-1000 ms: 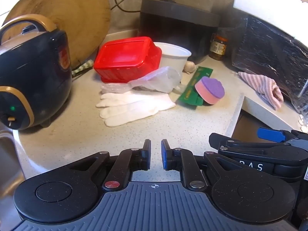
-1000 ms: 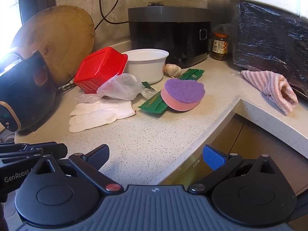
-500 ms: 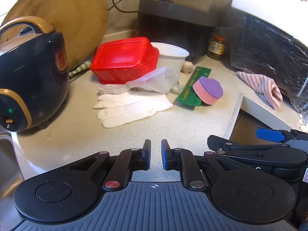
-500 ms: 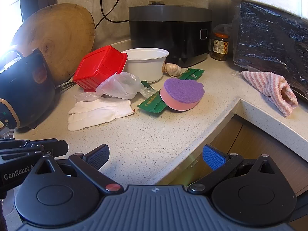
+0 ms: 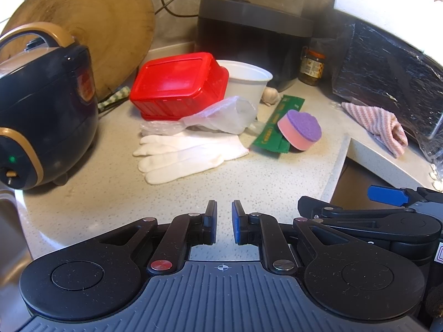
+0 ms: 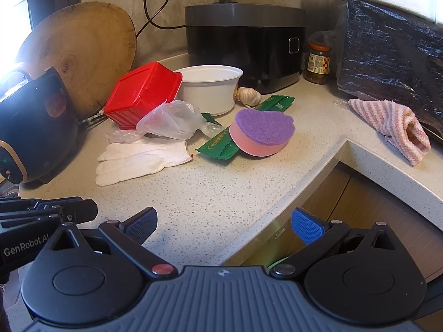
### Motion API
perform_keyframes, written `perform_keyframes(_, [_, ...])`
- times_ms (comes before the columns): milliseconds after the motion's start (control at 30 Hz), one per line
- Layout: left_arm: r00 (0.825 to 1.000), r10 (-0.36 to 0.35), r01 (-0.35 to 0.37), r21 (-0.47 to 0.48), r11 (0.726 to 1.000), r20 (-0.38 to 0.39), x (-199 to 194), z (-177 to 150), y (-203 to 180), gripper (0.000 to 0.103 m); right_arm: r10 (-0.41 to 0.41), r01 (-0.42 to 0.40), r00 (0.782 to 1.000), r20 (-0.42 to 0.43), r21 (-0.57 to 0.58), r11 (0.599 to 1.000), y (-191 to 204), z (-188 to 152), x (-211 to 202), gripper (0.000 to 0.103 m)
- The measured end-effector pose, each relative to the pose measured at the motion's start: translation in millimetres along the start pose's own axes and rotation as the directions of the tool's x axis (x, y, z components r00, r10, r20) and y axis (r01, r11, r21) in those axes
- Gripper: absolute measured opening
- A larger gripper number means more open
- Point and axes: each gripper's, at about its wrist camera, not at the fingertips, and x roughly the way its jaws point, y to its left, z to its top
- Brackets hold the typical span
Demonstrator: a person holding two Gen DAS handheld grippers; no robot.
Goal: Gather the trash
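On the speckled counter lies a heap of clutter: a crumpled clear plastic bag, a green wrapper under a pink-and-purple sponge, white gloves, a red plastic box and a white bowl. My left gripper hovers near the counter's front, well short of the gloves, jaws almost together with nothing between. My right gripper hangs open and empty over the counter's curved edge.
A dark blue rice cooker stands at the left, with a round wooden board behind it. A black cooker, a jar, garlic, a black bag and a striped cloth sit at the back and right.
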Motion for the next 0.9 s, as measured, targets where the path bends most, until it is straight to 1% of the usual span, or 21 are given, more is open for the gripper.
perform_keyframes(367, [1.000,-0.003,0.003,0.001,1.000,-0.001,-0.7,-0.5,2.7,0.015,0.000,0.000,1.000,-0.007,0.011,1.000,-7.7,1.5,5.3,0.103])
perform_keyframes(567, [1.000,-0.007,0.007,0.001,1.000,-0.007,2.4,0.8,-0.3,0.015,-0.018,0.018,1.000,-0.010,0.017,1.000,-15.1,1.3,9.3,0.103])
perform_keyframes(633, [1.000,-0.006,0.006,0.004,1.000,0.000,16.3,2.8,1.6,0.015,-0.022,0.022,1.000,-0.012,0.025,0.999,-20.6,1.0,11.3,0.103])
perform_keyframes(700, [1.000,-0.010,0.010,0.000,1.000,-0.015,21.4,3.0,1.5,0.015,-0.022,0.022,1.000,-0.013,0.033,0.999,-25.8,0.5,13.5,0.103])
perform_keyframes(767, [0.999,-0.030,0.030,-0.013,0.999,-0.028,23.6,2.7,2.0,0.015,-0.020,0.020,1.000,-0.006,0.026,0.999,-30.8,1.2,17.0,0.103])
perform_keyframes(800, [0.999,-0.044,0.043,-0.020,0.999,-0.022,21.9,2.9,0.9,0.015,-0.022,0.022,1.000,0.001,0.016,1.000,-33.3,2.6,19.2,0.103])
perform_keyframes(900, [0.991,-0.126,0.124,-0.056,0.991,-0.040,31.0,3.9,7.0,0.015,-0.034,0.034,0.999,0.040,-0.014,0.999,-42.9,12.2,29.0,0.103])
